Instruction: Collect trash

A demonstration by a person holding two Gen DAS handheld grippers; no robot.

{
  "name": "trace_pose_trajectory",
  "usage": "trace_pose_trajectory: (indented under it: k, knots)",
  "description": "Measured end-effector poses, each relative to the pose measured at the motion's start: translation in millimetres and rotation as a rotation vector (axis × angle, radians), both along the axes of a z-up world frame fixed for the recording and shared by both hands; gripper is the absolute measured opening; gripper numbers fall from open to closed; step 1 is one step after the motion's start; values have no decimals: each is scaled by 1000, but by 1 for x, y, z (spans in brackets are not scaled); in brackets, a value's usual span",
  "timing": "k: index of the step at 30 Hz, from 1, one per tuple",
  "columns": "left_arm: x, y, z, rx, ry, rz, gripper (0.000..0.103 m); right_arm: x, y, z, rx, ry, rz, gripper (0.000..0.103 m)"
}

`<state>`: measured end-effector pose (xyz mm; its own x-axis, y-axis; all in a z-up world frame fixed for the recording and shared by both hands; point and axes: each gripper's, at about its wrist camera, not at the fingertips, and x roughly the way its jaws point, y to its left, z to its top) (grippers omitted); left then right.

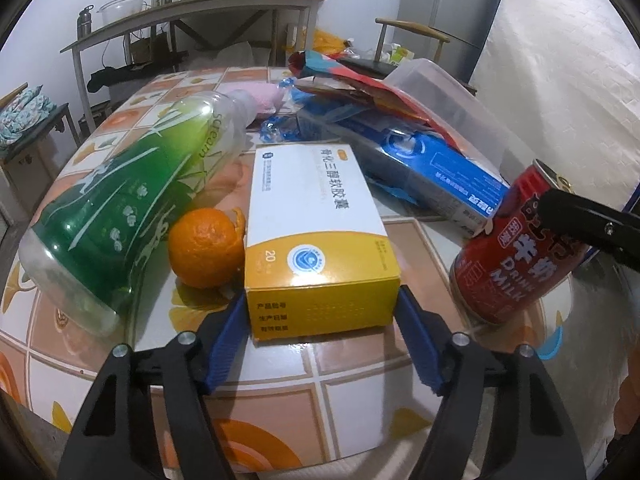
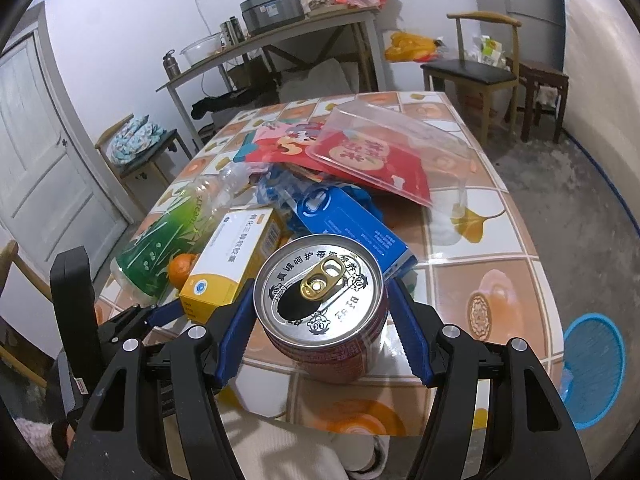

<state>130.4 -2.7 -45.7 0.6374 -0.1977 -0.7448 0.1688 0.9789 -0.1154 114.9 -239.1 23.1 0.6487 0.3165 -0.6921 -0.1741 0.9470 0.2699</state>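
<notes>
**Two items bracketed, most of the trash still on the table**

Little of the collecting looks done. The table [image 1: 352,376] still carries a bottle [image 1: 120,208] at 9 o'clock in the left wrist view, an orange [image 1: 206,248] beside it, a blue box [image 1: 432,168] at 1 o'clock, red wrappers [image 2: 352,156] and a clear tray [image 2: 400,136] beyond. A blue bin [image 2: 594,368] sits on the floor at 4 o'clock in the right wrist view; I cannot tell what is inside it.

The left gripper [image 1: 322,312] points steeply down at the yellow box [image 1: 316,240]. Its jaws stand partly open, one on each side of the box's near end, flush against or just beside the edges; no firm squeeze shows, and the box lies flat on the table.

The right gripper [image 2: 320,308] also tilts down, jaws partly open and clamped on both sides of the red can [image 2: 324,304]. The can leans in the grip, its opened top toward the camera, base at or near the table edge. It looks ready to carry to the bin.
</notes>
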Motion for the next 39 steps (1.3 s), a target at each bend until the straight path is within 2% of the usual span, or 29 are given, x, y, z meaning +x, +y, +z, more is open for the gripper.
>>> trace_pose_trajectory:
  k: [8,16,21,29,39]
  knots:
    - [-10,-3,5,-23,20,-37,68,-3,-4,0,10,-6,-2,61]
    - [-38,0,11,-39,123,-117,68,-9,-7,1,8,-4,-4,61]
    - [-52,5,11,-48,176,-139,72,-12,-5,1,-2,-6,2,61]
    - [-52,2,20,-29,118,-137,85,-13,-3,0,-11,-7,2,62]
    - [-30,-16,10,62,99,-153,85,-13,-3,0,-12,-4,3,63]
